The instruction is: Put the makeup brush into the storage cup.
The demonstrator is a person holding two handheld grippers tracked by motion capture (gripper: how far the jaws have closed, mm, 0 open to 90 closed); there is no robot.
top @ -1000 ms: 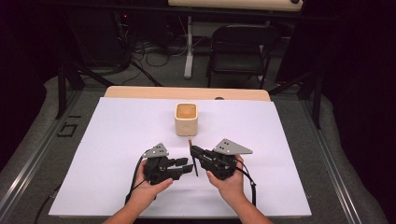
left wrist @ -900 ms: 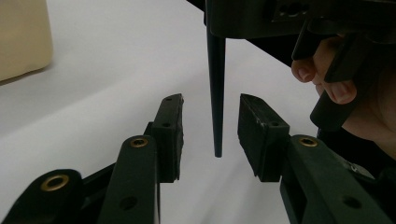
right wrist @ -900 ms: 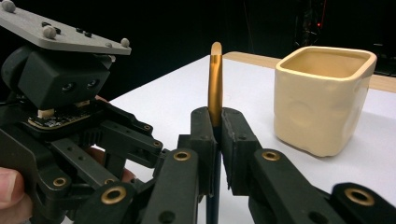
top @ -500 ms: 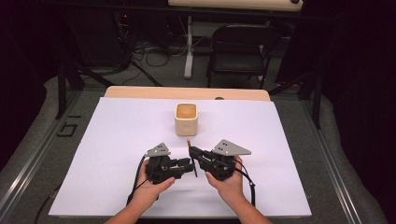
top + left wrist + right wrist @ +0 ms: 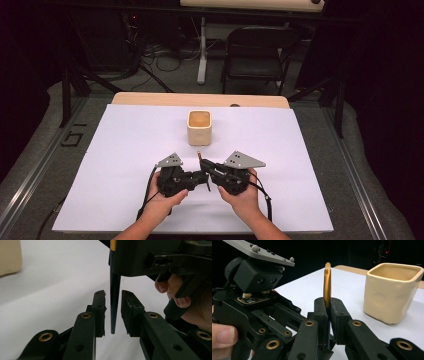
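No brand, label or number can be read on the cup [image 5: 199,127], the tongs or the white desk [image 5: 125,150]. The one mark that looks like writing is on the floor [image 5: 30,165] left of the desk: pale painted strokes [image 5: 73,137] shaped roughly like "61" or "19", seen sideways and too unclear to read with certainty.
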